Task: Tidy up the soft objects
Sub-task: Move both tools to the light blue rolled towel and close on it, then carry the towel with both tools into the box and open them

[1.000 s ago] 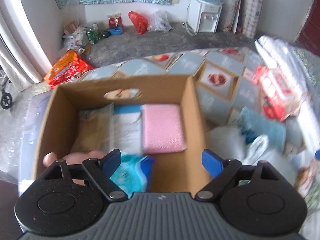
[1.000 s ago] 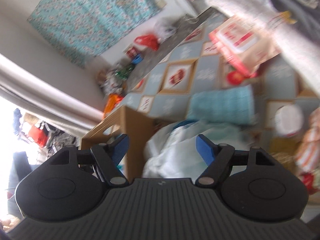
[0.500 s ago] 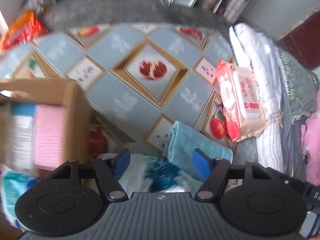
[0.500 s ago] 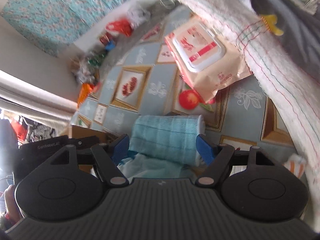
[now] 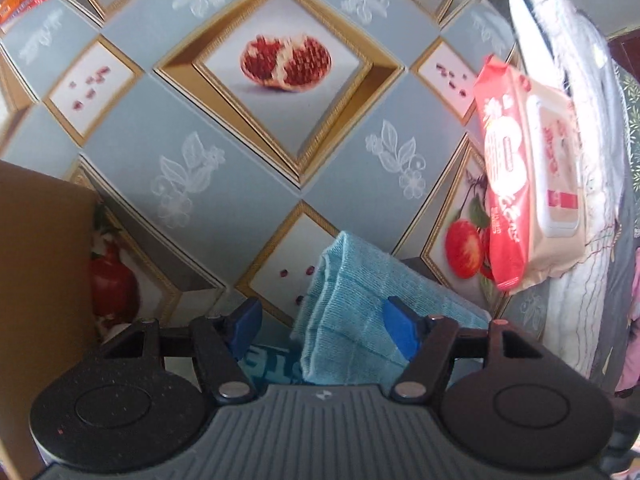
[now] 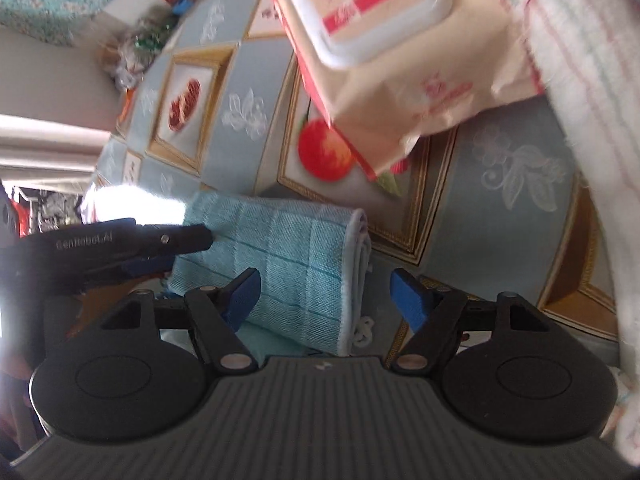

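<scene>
Towel [image 6: 288, 264], folded, light blue, grid-woven

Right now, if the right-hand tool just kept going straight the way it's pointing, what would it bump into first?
Most likely the folded blue towel. The right tool stands open over the towel's folded edge, one finger above the cloth, the other over the patterned mat. Depth is hard to judge.

Both tongs left the cardboard box and dropped over the folded blue towel [image 5: 360, 304]. The left tongs [image 5: 324, 322] have narrowed; the right tongs [image 6: 326, 294], seemingly, just closed slightly around its edge.
</scene>
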`<state>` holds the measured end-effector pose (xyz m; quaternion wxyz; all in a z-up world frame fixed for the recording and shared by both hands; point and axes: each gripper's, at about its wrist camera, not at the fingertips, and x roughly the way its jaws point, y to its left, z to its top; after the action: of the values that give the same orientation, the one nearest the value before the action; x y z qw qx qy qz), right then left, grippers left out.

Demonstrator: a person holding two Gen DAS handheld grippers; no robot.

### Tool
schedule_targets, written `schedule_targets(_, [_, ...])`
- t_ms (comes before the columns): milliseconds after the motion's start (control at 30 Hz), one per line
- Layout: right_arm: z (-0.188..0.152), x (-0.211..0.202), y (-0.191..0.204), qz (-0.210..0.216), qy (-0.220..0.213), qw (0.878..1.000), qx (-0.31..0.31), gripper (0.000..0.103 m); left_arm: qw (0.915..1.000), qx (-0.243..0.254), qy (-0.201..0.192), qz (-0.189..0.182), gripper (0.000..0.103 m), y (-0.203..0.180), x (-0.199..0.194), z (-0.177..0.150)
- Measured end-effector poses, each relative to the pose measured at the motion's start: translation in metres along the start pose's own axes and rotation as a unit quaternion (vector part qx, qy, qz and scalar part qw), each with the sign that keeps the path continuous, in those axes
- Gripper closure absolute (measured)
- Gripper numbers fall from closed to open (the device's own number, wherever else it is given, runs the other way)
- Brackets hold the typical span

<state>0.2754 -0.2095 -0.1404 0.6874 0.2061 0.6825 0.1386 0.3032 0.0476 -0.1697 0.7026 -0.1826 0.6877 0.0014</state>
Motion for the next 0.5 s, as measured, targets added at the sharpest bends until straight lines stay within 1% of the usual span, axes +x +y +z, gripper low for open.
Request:
schedule_targets(33, [-0.001,0.002,0.001,0.001,0.001,1.0,-0.001,0.034,1.0,0.0,0.004,-0.002,0.036,-0.001,0.003,0.0])
schedule_targets(67, [-0.001,0.003,0.003,0.002,-0.002,1.0,-0.006,0.037,1.0,0.0,0.008,-0.001,0.037,-0.002,0.007,0.001])
schedule_targets(133, [-0.001,0.005,0.007,0.0,-0.003,1.0,-0.014,0.038,1.0,0.0,0.007,0.0,0.044,-0.005,0.01,0.001])
schedule_targets(167, [-0.001,0.007,0.008,0.002,-0.001,1.0,-0.017,0.042,1.0,0.006,0.004,-0.005,0.047,-0.007,0.009,0.001])
schedule_targets(200, [-0.001,0.008,0.01,0.003,0.001,1.0,-0.02,0.047,0.9999,0.01,0.007,-0.01,0.054,-0.009,0.01,0.001])
schedule_targets(233, [-0.001,0.009,0.012,-0.001,-0.001,1.0,-0.025,0.048,0.9998,0.012,0.009,-0.011,0.058,-0.011,0.011,0.001])
schedule_targets(300, [-0.002,0.011,0.016,-0.005,-0.002,0.999,-0.037,0.062,0.9998,0.016,0.007,-0.009,0.061,-0.013,0.011,0.001])
schedule_targets(333, [-0.003,0.012,0.017,-0.005,-0.002,0.999,-0.041,0.066,0.9998,0.018,0.006,-0.009,0.067,-0.014,0.01,0.001])
schedule_targets(400, [-0.005,0.013,0.017,-0.003,-0.004,0.999,-0.046,0.078,0.9998,0.015,0.005,-0.015,0.072,-0.014,0.008,0.001])
schedule_targets(500, [-0.008,0.008,0.016,0.004,-0.017,0.998,-0.055,0.087,0.9995,0.006,0.004,-0.031,0.08,-0.009,0.001,0.002])
